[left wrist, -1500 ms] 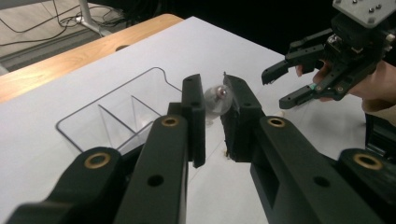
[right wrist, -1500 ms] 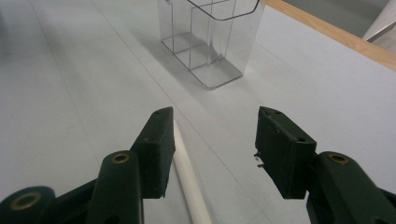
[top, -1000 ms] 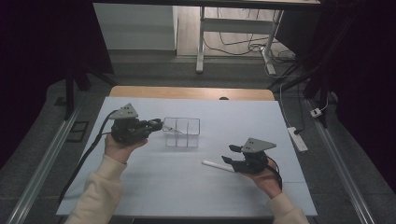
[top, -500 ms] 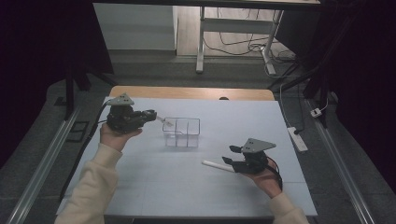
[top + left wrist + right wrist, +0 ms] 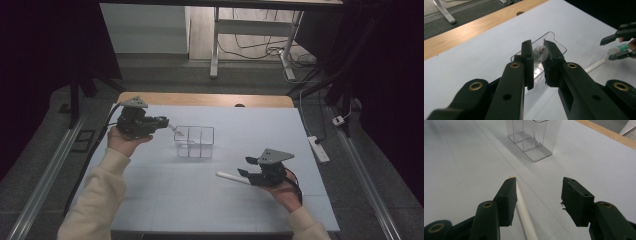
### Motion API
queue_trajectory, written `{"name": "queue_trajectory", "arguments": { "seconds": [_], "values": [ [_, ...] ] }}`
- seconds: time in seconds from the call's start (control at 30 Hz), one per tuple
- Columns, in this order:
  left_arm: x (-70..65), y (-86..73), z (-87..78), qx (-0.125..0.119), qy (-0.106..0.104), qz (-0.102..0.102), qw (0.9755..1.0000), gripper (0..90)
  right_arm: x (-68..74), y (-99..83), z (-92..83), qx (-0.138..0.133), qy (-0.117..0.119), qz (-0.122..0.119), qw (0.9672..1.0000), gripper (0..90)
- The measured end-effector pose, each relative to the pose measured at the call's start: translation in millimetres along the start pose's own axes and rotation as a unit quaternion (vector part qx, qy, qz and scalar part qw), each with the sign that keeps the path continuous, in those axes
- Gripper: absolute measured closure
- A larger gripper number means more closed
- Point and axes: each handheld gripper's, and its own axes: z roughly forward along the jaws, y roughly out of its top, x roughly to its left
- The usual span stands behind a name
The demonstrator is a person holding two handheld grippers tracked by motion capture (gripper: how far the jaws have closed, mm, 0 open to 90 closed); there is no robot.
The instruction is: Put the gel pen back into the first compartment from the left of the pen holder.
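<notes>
In the high view the left gripper (image 5: 165,121) hangs raised at the near-left corner of a clear divided box (image 5: 195,141), pinching a small see-through object (image 5: 175,131) whose tip juts from its fingertips toward the box's rim; the right gripper (image 5: 246,166) rests low on the table, well apart from the box, with a white stick (image 5: 233,177) lying on the pale table top (image 5: 150,200) and reaching out past its fingers toward the middle. The step in hand looks like dropping the small piece into one compartment — best done by carrying the fingertips over the chosen cell before letting go, since the thin partitions and rim sit just ahead of them and could catch it. In the left gripper view the jaws stand narrow, closed on the small clear piece (image 5: 540,51), which shows a reddish speck between the fingers; the clear box (image 5: 554,42) lies directly beyond and below the fingertips, the right gripper (image 5: 621,45) is off to the far right with the stick's white end (image 5: 596,65) near it, and a wooden strip (image 5: 474,30) edges the table behind. In the right gripper view the jaws stand wide and hold nothing; the white stick (image 5: 524,210) lies just inside the left finger (image 5: 507,195), touching or nearly so — I cannot tell which — while the box (image 5: 534,137) stands ahead of the fingertips, nothing between.
</notes>
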Motion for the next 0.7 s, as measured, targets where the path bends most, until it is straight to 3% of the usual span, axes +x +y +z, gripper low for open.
{"name": "queue_trajectory", "arguments": {
  "seconds": [0.17,0.27,0.33,0.43,0.7],
  "values": [
    [-0.5,-1.3,15.8,0.002,0.002,-0.006,1.0,74.7,0.0,0.0,-0.2,0.0,0.0,0.0,1.0,45.4],
    [-6.7,-3.6,26.0,0.001,0.038,0.001,0.9993,42.0,-0.2,-0.2,0.0,0.0,-0.001,0.001,1.0,45.1],
    [-10.9,-6.5,27.8,-0.002,0.037,0.013,0.9992,35.2,-0.3,-0.3,-0.1,-0.001,0.0,0.001,1.0,45.0],
    [-15.8,-10.9,26.3,-0.007,0.034,0.023,0.9991,32.0,-0.7,-0.4,-0.6,0.0,-0.002,0.001,1.0,44.8],
    [-25.2,-24.4,12.7,-0.03,0.029,0.026,0.9988,31.6,-0.5,-0.3,0.1,-0.001,0.0,0.0,1.0,44.4]
  ]
}}
